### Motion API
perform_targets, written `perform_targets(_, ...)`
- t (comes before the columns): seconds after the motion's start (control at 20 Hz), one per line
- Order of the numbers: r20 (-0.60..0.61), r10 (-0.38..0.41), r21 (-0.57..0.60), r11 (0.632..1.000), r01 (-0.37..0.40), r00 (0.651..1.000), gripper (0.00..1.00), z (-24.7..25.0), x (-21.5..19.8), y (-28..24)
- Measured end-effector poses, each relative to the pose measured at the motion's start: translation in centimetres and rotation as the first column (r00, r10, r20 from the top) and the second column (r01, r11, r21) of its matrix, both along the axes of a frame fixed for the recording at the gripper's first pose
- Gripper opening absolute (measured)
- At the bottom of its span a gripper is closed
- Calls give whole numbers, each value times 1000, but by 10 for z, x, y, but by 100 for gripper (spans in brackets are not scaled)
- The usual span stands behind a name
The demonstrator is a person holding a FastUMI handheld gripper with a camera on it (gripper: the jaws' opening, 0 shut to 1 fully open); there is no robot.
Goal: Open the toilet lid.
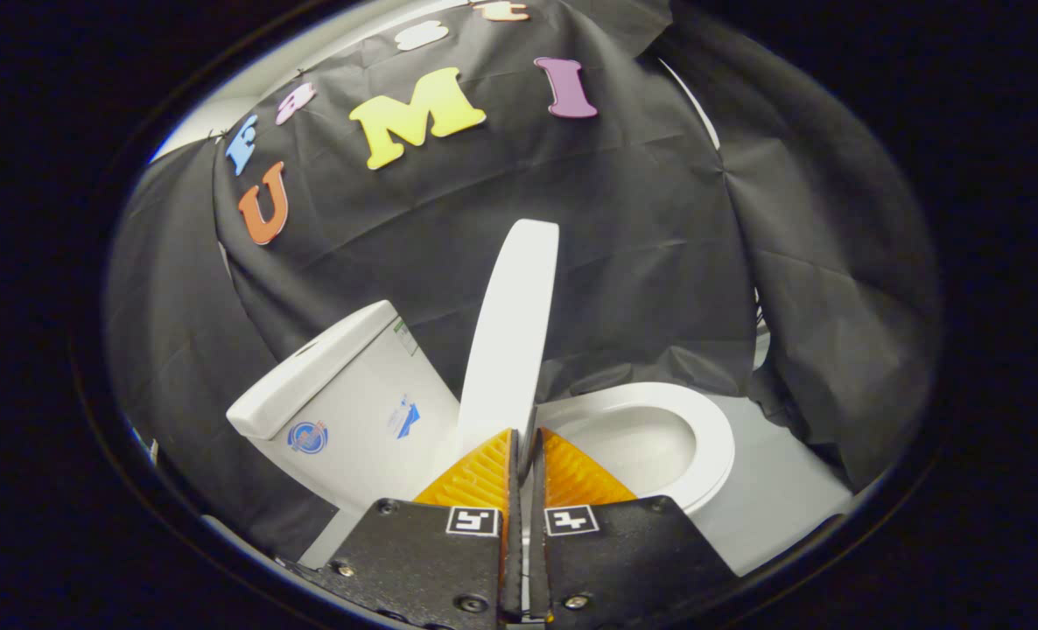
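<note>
The white toilet lid (508,332) is raised and stands almost upright, seen nearly edge-on between the tank and the bowl. Its lower rim runs down into the narrow gap between my fingers. My gripper (525,431) is shut on that rim, with both fingers pressed against it. To the right of the lid and just beyond my fingers, the white seat ring and open bowl (711,437) lie uncovered. The white tank (344,402) with its flat cover stands left of the lid.
Black cloth hangs as the booth wall behind and around the toilet, with a fold close to the bowl's right side. A pale floor (773,499) shows to the right of the bowl.
</note>
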State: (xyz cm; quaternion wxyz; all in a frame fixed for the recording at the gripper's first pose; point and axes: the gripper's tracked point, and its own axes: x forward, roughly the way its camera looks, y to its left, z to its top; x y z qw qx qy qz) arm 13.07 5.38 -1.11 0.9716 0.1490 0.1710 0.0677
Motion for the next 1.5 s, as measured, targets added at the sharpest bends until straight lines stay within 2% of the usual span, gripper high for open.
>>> perform_targets(0.45,41,32,-129,991,-26,999,7,22,-4,47)
perform_targets(1.5,52,83,-259,964,-66,995,8,39,-10,126)
